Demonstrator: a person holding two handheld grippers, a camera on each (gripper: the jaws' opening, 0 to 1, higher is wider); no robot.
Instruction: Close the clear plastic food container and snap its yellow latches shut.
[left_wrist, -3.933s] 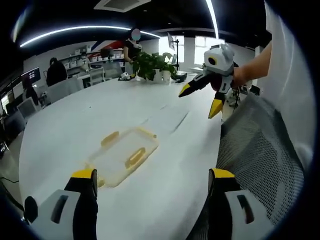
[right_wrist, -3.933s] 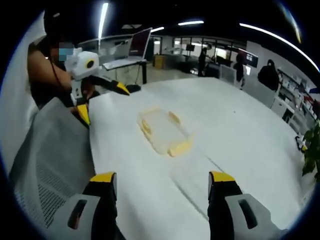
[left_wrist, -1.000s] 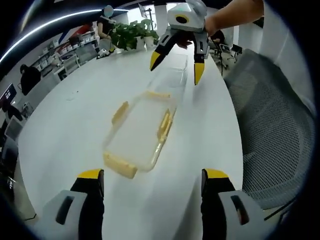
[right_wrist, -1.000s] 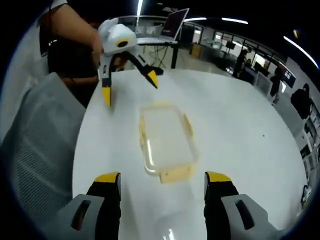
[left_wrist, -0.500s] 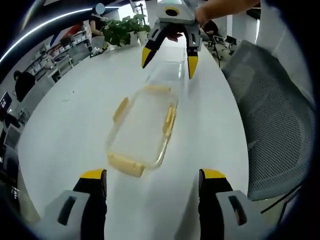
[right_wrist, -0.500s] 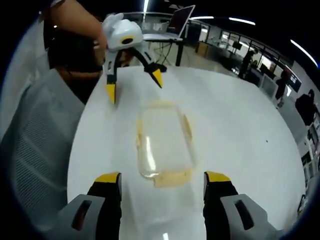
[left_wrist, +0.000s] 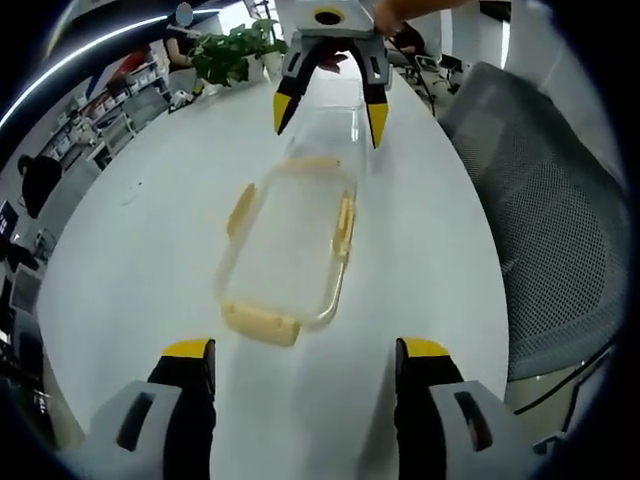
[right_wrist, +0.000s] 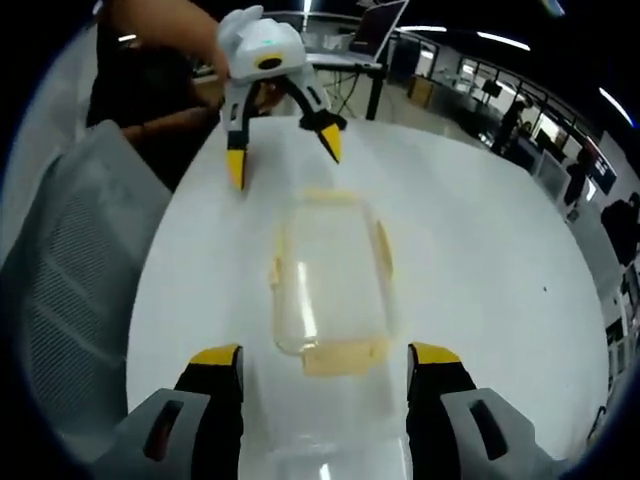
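In the left gripper view we find the clear plastic food container (left_wrist: 288, 250) lying flat on the white table (left_wrist: 140, 240), at the centre of the frame and running lengthwise away from the camera. Yellow latches (left_wrist: 261, 323) show on its near end, on both long sides and on its far end. The left gripper (left_wrist: 299, 400) sits at the bottom of the frame, its two yellow-tipped jaws spread wide and holding nothing, the near latch just above the gap between them. At the top centre the right gripper (left_wrist: 325, 108) points down toward the container's far end, jaws apart and empty. A grey mesh chair (left_wrist: 540, 210) occupies the right side; potted plants (left_wrist: 228, 55) stand at the upper left.

In the right gripper view we record the same container (right_wrist: 330, 285) at the centre, one end latch nearest the camera. The right gripper (right_wrist: 323, 395) rises from the bottom edge, jaws parted and empty. The left gripper (right_wrist: 284, 155) hangs at the upper centre over the opposite end, jaws splayed, a hand (right_wrist: 170, 30) behind it. The mesh chair (right_wrist: 70, 260) fills the left side.
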